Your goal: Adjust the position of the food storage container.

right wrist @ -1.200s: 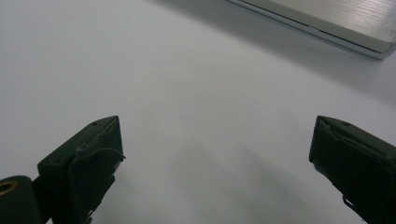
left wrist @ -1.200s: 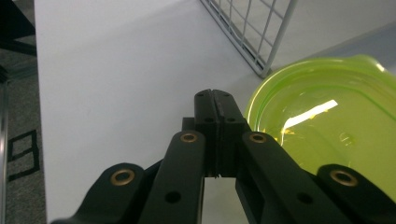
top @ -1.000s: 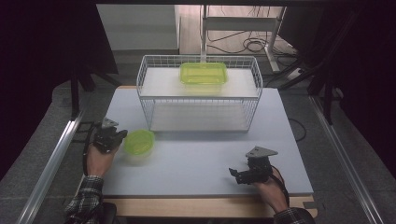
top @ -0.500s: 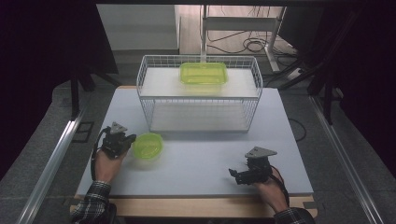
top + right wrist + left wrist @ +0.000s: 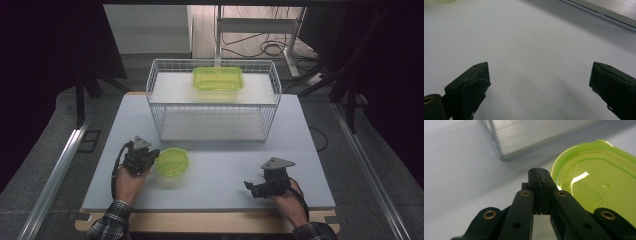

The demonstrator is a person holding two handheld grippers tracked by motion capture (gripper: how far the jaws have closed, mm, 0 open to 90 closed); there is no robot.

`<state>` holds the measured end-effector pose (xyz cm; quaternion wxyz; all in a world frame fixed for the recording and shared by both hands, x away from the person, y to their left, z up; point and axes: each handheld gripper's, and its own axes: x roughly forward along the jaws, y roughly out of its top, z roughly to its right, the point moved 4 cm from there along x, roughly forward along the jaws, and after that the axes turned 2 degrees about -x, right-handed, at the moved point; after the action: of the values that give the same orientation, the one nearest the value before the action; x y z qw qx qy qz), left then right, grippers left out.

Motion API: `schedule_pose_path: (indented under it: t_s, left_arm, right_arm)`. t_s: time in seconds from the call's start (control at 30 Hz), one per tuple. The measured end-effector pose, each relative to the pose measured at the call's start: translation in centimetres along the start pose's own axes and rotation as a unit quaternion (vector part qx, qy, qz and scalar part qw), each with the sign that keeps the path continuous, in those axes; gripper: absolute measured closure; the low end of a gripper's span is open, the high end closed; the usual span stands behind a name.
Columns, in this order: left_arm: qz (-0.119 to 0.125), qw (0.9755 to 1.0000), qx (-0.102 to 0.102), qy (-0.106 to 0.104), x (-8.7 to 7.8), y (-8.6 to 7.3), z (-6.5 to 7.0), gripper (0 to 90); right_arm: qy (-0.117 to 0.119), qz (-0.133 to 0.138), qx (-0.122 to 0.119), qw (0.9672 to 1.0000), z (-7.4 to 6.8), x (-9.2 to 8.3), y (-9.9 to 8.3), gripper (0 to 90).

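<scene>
A shallow green plastic dish [image 5: 172, 161] lies on the white table top [image 5: 225, 170], in front of the wire basket. My left gripper [image 5: 155, 154] is shut, with nothing between its jaws, and its tips rest against the dish's left rim. In the left gripper view the closed jaws [image 5: 539, 171] sit just left of the green dish [image 5: 599, 180]. My right gripper [image 5: 248, 187] lies low at the front right of the table, open and empty. The right gripper view shows bare table between the jaws [image 5: 539, 82].
A white wire basket [image 5: 155, 105] stands at the back of the table with a rectangular green container [image 5: 218, 78] on its far side. The basket's base edge [image 5: 524, 142] runs just beyond the dish. Table edges drop to a grey floor on both sides.
My left gripper has moved right and slightly nearer across the table, and the green dish has slid right with it. The right gripper has stayed in place.
</scene>
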<state>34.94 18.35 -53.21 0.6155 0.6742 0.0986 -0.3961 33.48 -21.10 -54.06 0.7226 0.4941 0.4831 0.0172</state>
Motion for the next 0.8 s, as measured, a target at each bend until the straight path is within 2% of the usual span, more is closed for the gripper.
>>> schedule_pose_path:
  t_s: [0.2,0.3,0.37,0.43,0.5,0.6,0.8]
  left_arm:
    - [-0.004,0.9996,0.009,-0.027,0.4,0.3,2.1,90.0]
    - [-0.005,0.999,0.023,-0.039,0.7,0.5,3.2,90.0]
    - [0.0,0.999,0.028,-0.036,0.6,0.7,3.3,90.0]
    - [0.007,0.9993,0.022,-0.031,0.1,0.6,2.8,90.0]
    - [0.006,0.9996,0.015,-0.025,-0.4,0.2,2.2,90.0]
    - [-0.009,0.9991,0.015,-0.038,-1.0,-0.9,1.9,90.0]
    - [-0.044,0.9962,0.03,-0.069,-1.1,-3.1,3.3,90.0]
  right_arm:
    - [-0.001,0.0,0.001,1.0,0.0,0.0,0.0,3.1]
    - [-0.001,-0.001,0.0,1.0,0.0,0.0,0.0,3.1]
    - [-0.003,0.0,0.0,1.0,0.1,0.0,0.0,3.1]
    - [-0.003,0.001,0.001,1.0,0.1,-0.1,0.0,3.1]
    - [-0.006,0.002,0.001,1.0,0.1,-0.1,0.0,3.1]
    - [-0.006,0.003,0.002,1.0,0.2,-0.1,0.0,3.1]
    - [-0.008,0.002,-0.003,1.0,0.1,-0.1,0.0,3.1]
